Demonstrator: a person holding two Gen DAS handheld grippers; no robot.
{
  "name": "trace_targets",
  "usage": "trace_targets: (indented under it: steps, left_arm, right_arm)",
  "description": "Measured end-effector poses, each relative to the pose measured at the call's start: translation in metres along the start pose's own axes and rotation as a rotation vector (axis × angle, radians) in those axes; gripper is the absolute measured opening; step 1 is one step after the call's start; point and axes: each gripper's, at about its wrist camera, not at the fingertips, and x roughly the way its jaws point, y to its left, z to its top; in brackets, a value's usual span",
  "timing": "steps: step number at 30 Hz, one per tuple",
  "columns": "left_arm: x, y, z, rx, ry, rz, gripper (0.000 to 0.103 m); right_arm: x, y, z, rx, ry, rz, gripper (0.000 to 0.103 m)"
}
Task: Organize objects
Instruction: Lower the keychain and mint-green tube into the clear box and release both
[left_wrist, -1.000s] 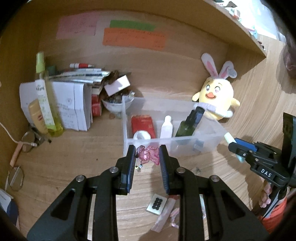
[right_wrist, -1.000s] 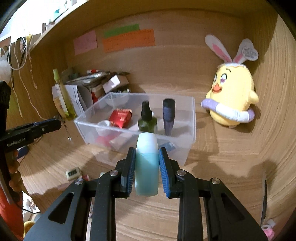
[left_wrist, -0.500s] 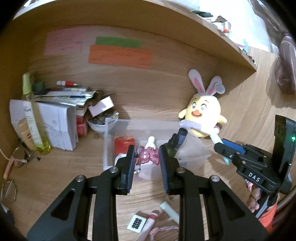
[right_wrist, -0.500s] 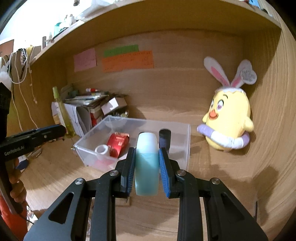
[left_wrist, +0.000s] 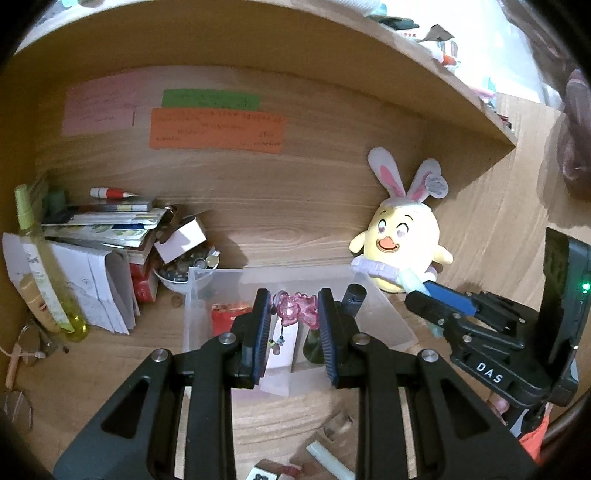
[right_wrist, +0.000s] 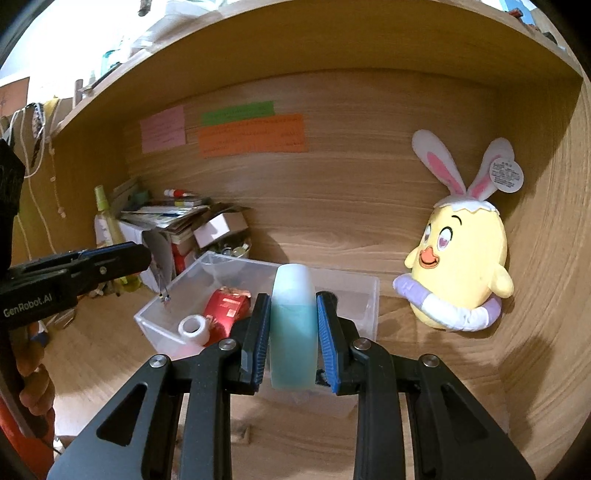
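Both claws tilt downward over the clear bin (right_wrist: 371, 295) — left claw (left_wrist: 291, 319) pinching a pink charm (left_wrist: 297, 312), right claw (right_wrist: 291, 325) pinching a teal bottle (right_wrist: 293, 325) — bare tabletop (right_wrist: 424, 354) at three o'clock.

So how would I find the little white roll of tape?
Look in the wooden desk nook for the clear plastic box left of the yellow bunny-eared plush chick. The roll of tape lies in the box's near left corner, beside a red packet. It is the only white ring with a hole.
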Motion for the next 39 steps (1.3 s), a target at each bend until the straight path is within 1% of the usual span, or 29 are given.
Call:
trace_targets:
  steps: [6, 10, 19, 28, 33, 39]
  left_arm:
    - [0.029, -0.001, 0.006, -0.004, 0.05, -0.001, 0.025]
    - [0.049, 0.0, 0.003, -0.011, 0.089, 0.016, 0.025]
    - [0.084, 0.011, -0.015, -0.052, 0.181, 0.009, 0.025]
    - [0.099, 0.009, -0.026, -0.042, 0.228, -0.004, 0.025]
    - [0.104, 0.008, -0.029, -0.033, 0.247, 0.0, 0.025]
    - [0.105, 0.013, -0.029, -0.055, 0.255, -0.011, 0.025]
  right_arm:
    - [0.013, -0.016, 0.008, 0.035, 0.008, -0.034, 0.023]
    - [0.027, -0.026, 0.005, 0.063, 0.044, -0.042, 0.023]
    - [0.057, -0.038, -0.01, 0.092, 0.126, -0.064, 0.023]
    - [0.077, -0.047, -0.019, 0.113, 0.191, -0.079, 0.023]
    - [0.084, -0.045, -0.018, 0.106, 0.206, -0.086, 0.023]
    - [0.089, -0.04, -0.02, 0.081, 0.223, -0.097, 0.023]
